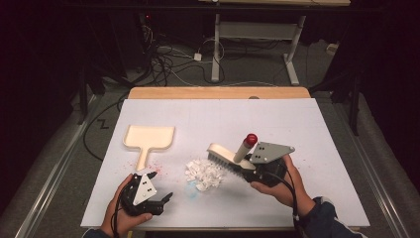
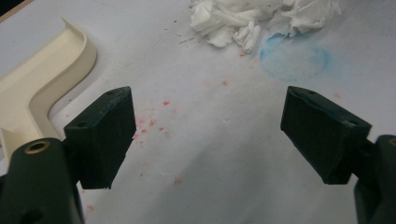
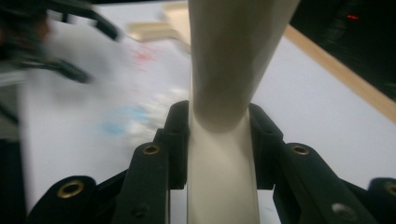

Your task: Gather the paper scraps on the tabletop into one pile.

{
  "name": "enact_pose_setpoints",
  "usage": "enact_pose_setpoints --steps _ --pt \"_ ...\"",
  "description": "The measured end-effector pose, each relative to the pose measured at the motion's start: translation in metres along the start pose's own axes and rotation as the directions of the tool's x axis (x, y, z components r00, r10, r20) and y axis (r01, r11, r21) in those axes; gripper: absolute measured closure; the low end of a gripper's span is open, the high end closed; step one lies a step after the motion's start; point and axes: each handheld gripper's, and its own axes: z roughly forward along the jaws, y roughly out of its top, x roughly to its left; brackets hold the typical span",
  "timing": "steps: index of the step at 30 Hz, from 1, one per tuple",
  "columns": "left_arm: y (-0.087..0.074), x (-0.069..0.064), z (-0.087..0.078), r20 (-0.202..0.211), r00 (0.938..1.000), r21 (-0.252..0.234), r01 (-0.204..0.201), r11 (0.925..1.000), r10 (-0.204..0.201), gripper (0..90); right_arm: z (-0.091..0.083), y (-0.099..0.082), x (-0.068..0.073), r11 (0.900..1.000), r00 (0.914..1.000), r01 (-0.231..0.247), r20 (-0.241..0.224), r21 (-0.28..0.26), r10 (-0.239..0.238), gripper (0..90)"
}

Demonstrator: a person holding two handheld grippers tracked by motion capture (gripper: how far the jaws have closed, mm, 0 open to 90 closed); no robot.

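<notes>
A cream brush [image 1: 224, 153] with a red-tipped handle [image 1: 250, 139] has its bristles at the right side of a pile of white paper scraps [image 1: 204, 174]. My right gripper [image 1: 251, 171] is shut on the brush; in the right gripper view the cream brush [image 3: 224, 70] sits clamped between the jaws of my right gripper [image 3: 219, 140]. A cream dustpan [image 1: 148, 139] lies to the left, its handle pointing toward me. My left gripper [image 1: 161, 186] rests near the front edge, open and with nothing in it. In its own view, my left gripper [image 2: 205, 135] frames bare table, with the dustpan [image 2: 42, 79] at left and the paper scraps [image 2: 261, 18] ahead.
Red specks [image 2: 152, 122] and a blue ring stain [image 2: 294, 58] mark the white board [image 1: 297, 124]. A wooden strip [image 1: 218, 92] edges the far side. Beyond it are floor cables [image 1: 168, 62] and the legs of another desk [image 1: 216, 49].
</notes>
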Motion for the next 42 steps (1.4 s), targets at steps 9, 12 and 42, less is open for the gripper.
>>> enact_pose_setpoints --steps 9,12,42 --pt "0.001 0.000 0.002 0.007 1.0000 0.005 -0.006 1.0000 0.006 17.3 0.056 -0.018 -0.005 0.9842 0.9868 -0.024 0.162 0.175 -0.004 67.7" --pt "0.001 0.000 0.002 0.007 1.0000 0.007 -0.006 1.0000 0.006 17.3 0.065 -0.015 0.004 0.9841 0.9916 -0.026 0.129 0.176 0.003 67.6" --pt "0.002 0.000 0.000 -0.012 0.9999 -0.005 0.002 1.0000 -0.002 17.2 -0.073 -0.040 -0.060 0.9894 0.9635 -0.137 0.238 0.047 0.122 67.6"
